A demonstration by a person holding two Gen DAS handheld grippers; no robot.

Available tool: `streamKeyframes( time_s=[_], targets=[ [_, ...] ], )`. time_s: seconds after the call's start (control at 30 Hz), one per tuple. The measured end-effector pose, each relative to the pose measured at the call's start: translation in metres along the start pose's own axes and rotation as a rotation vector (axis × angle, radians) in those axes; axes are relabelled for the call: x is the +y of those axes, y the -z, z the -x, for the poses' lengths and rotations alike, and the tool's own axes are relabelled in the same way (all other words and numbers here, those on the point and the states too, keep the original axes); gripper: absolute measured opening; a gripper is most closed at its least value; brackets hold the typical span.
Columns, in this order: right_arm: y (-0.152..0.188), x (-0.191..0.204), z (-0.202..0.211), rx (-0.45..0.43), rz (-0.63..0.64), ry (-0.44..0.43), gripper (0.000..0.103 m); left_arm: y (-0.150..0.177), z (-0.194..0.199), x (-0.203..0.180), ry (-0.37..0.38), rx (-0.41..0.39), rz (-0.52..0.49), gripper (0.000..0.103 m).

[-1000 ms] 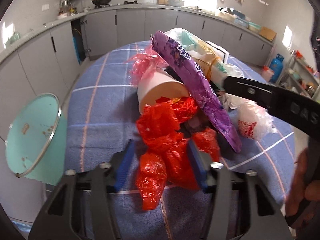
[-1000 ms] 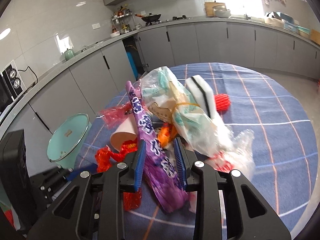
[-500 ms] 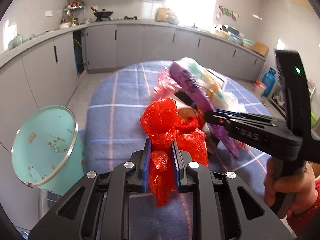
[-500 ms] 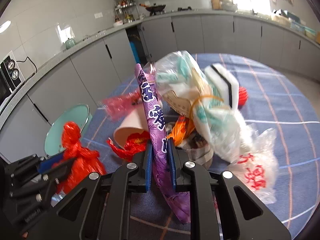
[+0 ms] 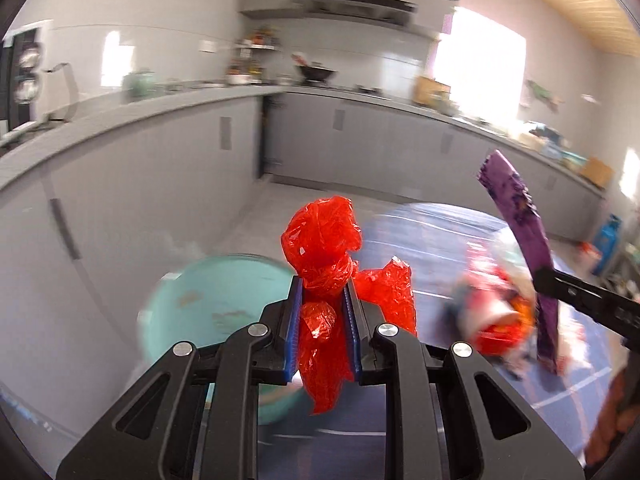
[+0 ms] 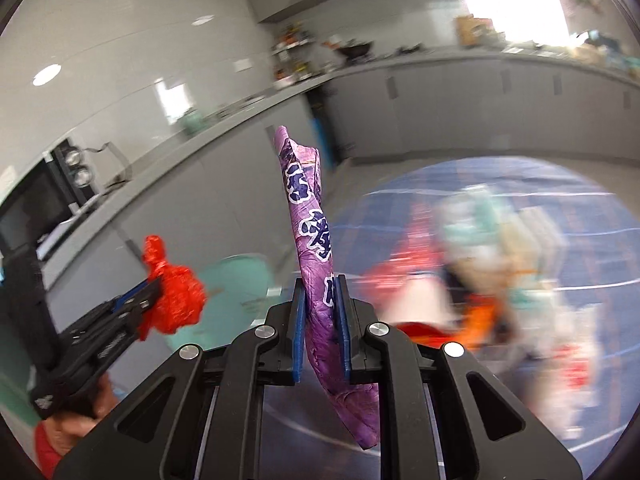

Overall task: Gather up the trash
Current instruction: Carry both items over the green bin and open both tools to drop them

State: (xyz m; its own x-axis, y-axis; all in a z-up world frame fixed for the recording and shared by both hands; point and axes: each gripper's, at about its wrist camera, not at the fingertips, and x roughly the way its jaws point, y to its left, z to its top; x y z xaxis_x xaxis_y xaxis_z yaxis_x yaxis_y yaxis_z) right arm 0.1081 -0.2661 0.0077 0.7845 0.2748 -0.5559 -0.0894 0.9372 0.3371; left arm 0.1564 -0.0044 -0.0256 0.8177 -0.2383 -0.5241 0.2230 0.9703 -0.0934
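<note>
1. The trash pile [image 5: 496, 312] on the table [image 5: 436, 228] is smeared by motion in both views; single pieces merge into red, orange, white and teal streaks and cannot be told apart.
2. The teal bin [image 5: 216, 304] is blurred, and the left gripper [image 5: 322, 328] covers its near rim.
3. The red plastic bag [image 5: 320, 252] is partly hidden where the blue jaws press on it.
4. The purple wrapper [image 6: 310, 232] is hidden in its middle stretch by the right gripper [image 6: 320, 328]; its printed characters are unreadable.
5. The items on the far counter [image 5: 280, 80] are too small and blurred to name.
6. The person's hand [image 6: 80, 412] is cut off at the lower left edge.
</note>
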Motion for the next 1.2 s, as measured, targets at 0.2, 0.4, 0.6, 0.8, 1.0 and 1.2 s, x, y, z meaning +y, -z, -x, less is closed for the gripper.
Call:
streamKeyframes(
  time_s=[0.2,0.4,0.6,0.8,1.0,1.2],
  targets=[
    [-0.002,0.053,-0.058,0.087,0.014,-0.099,0.015,-0.004,-0.003,0.053,-0.15,0.005,0.037,0.02],
    [-0.002,0.083,-0.113,0.176,-0.035,-0.158,0.015,0.002,-0.022,0.088,-0.197,0.064,0.092,0.02],
    [0.008,0.09,-0.168,0.269,-0.068,-0.153,0.015,0.016,-0.052,0.101,-0.195,0.123,0.105,0.02],
    [0.02,0.092,-0.208,0.343,-0.055,-0.136,0.015,0.024,-0.081,0.111,-0.178,0.178,0.123,0.021],
    [0.024,0.093,-0.238,0.388,-0.011,-0.154,0.02,0.029,-0.099,0.118,-0.178,0.215,0.145,0.021],
    [0.008,0.1,-0.22,0.307,0.028,-0.154,0.048,0.031,-0.103,0.117,-0.184,0.223,0.145,0.039]
  ],
)
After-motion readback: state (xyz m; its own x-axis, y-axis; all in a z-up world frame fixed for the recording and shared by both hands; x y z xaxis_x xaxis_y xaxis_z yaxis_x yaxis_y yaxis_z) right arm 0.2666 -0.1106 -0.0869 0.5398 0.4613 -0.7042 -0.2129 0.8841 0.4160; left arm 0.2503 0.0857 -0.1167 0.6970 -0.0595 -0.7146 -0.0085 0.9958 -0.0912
